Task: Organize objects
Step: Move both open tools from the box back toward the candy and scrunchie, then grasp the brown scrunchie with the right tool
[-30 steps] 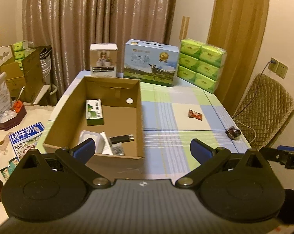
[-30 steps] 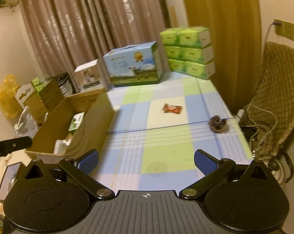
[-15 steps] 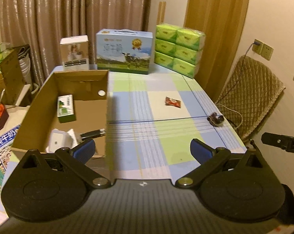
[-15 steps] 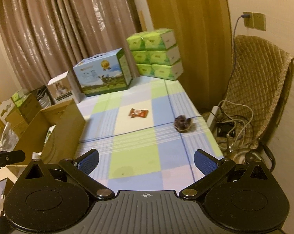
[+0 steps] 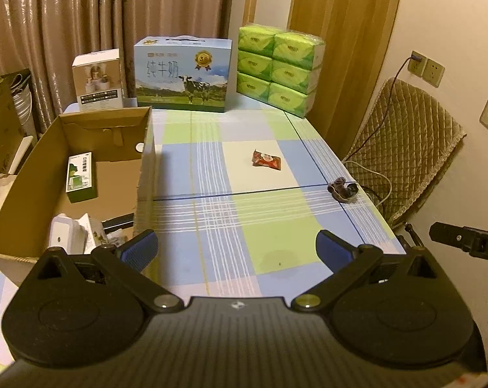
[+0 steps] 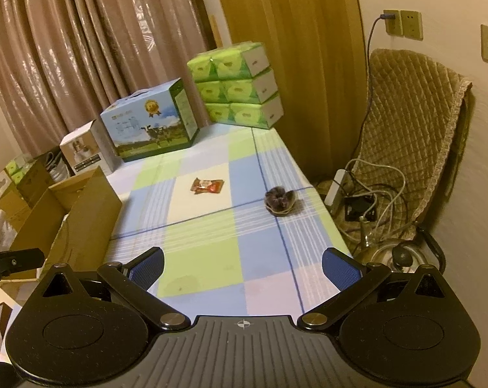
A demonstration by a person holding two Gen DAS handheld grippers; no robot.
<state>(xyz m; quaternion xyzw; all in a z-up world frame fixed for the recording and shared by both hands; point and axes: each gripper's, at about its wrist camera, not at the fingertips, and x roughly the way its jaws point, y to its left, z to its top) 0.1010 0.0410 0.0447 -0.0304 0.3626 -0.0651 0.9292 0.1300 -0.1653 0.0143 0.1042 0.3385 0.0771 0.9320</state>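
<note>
Both cameras have swung rightward since a second ago, so the cardboard box [image 5: 92, 174] now sits at the left edge and more of the checked bench [image 5: 231, 226] fills the frame; the left claw [image 5: 236, 250] hangs spread wide over the near bench edge, pinching nothing; the right claw [image 6: 244, 268] is likewise spread and empty, over a green and blue check. Beyond them on the cloth lies a small red snack packet [image 5: 266, 159], flat on a white square, its print too small to read; nearer the right edge, well apart from it, rests a dark crumpled bundle [image 6: 279, 204] on a blue line. At the far end stand a blue milk carton case [image 5: 182, 74] with a cow, the characters 纯牛奶 and a gold seal, and green tissue packs [image 5: 278, 69] stacked three high. Only the left view looks into the box, showing a green-and-white carton [image 5: 80, 177]; only the right view shows a power strip [image 6: 336, 190] with cables on the quilted chair [image 6: 412, 123].
</note>
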